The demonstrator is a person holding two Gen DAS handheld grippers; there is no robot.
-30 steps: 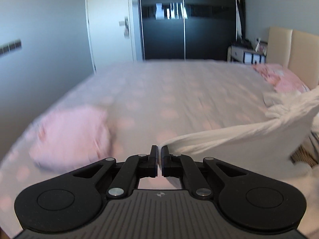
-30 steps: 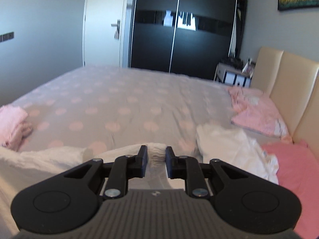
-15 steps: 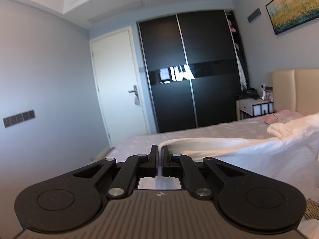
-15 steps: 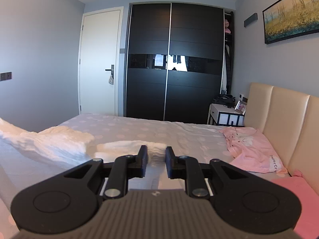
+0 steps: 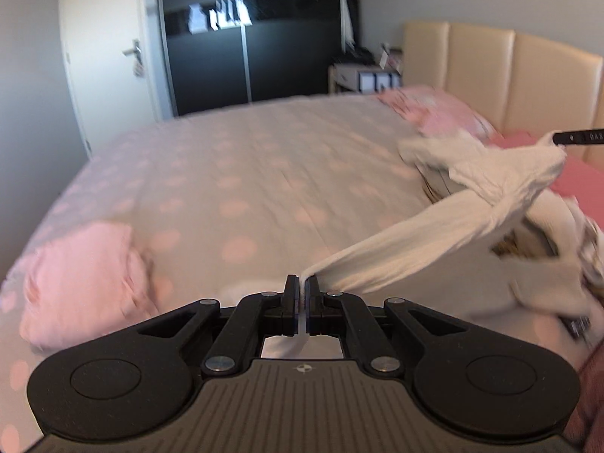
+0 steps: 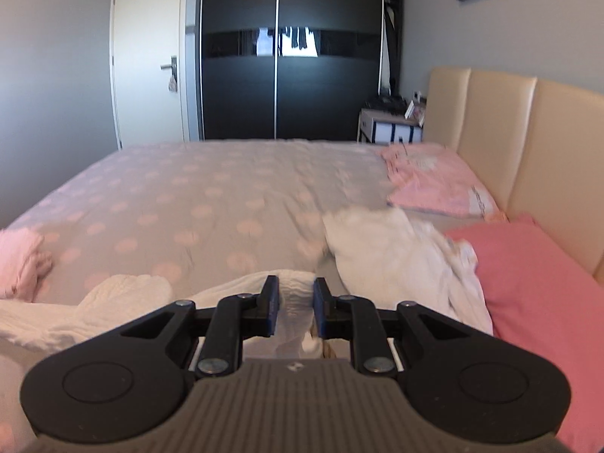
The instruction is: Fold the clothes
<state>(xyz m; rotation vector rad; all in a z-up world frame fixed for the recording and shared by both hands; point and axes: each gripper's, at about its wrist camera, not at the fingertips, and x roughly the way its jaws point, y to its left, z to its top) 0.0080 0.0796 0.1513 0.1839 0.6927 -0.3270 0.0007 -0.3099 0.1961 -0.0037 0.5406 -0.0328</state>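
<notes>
A white garment (image 5: 434, 234) is stretched in the air between my two grippers above the bed. My left gripper (image 5: 302, 286) is shut on one edge of it; the cloth runs up to the right to the right gripper's fingers (image 5: 577, 137). In the right wrist view my right gripper (image 6: 296, 290) is shut on a thicker bunch of the same white garment (image 6: 124, 305), which trails off to the left. Part of the garment hangs below both grippers, out of sight.
The bed (image 5: 245, 173) has a grey cover with pink dots. A crumpled pink garment (image 5: 83, 275) lies at its left. A white pile (image 6: 396, 260), a light pink garment (image 6: 434, 185) and a pink pillow (image 6: 536, 294) lie by the beige headboard (image 6: 528, 143). A black wardrobe (image 6: 287, 56) stands behind.
Both grippers rose and tilted up half a second ago, lifting the white garment, then came back down over the bed. Both stay shut on it. The garment now stretches tighter between them.
</notes>
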